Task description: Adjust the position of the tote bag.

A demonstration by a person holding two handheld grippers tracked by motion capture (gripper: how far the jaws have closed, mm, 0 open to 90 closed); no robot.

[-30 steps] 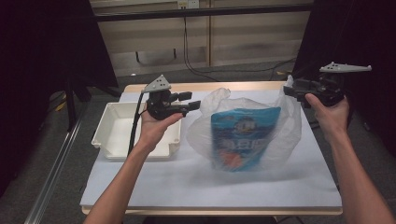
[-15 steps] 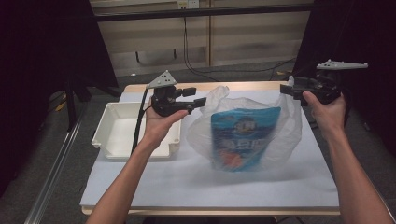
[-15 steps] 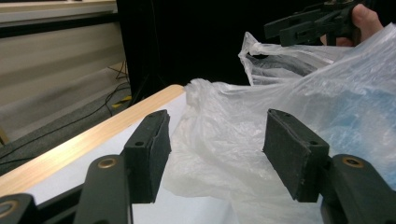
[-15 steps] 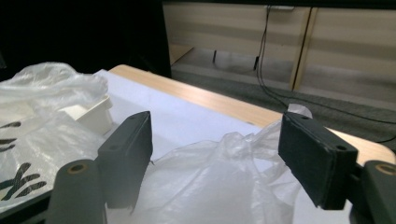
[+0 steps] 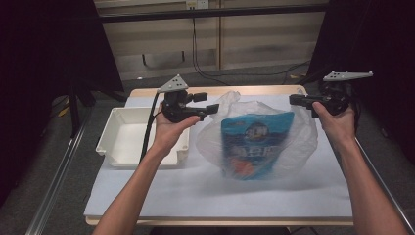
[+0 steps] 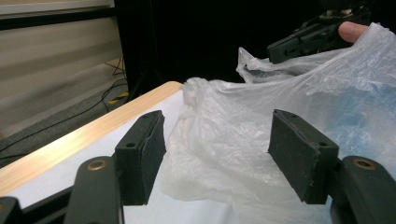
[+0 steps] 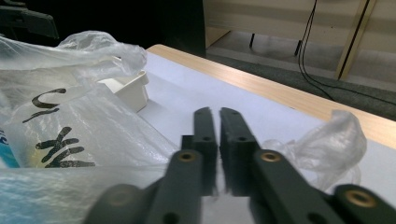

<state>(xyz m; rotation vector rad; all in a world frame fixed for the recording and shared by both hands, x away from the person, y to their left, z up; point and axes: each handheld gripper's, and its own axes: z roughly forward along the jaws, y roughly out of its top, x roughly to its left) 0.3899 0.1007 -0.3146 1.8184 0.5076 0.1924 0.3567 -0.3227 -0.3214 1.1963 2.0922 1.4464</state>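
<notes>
A clear plastic bag (image 5: 303, 137) lies in the middle of the table with a blue printed pouch (image 5: 257, 142) inside it. My left gripper (image 5: 209, 102) is level at the bag's left rim. Its jaws have just been opening and now stand open, with crumpled film (image 6: 219, 154) between the pads (image 6: 142, 154) but not pressed. My right gripper (image 5: 292, 99) points left at the bag's right rim. Its jaws have just been closing and are shut (image 7: 214, 112). I see no film between them; a bag handle (image 7: 327, 135) lies just beside them.
A white tray (image 5: 129, 137) stands left of the bag, under my left forearm. A pale sheet (image 5: 195, 196) covers the table, whose wooden far edge (image 5: 254, 90) shows behind the bag. Dark curtains flank both sides.
Both hands stay almost where they were. The left gripper has edged slightly toward the bag. The bag and pouch lie as before.
</notes>
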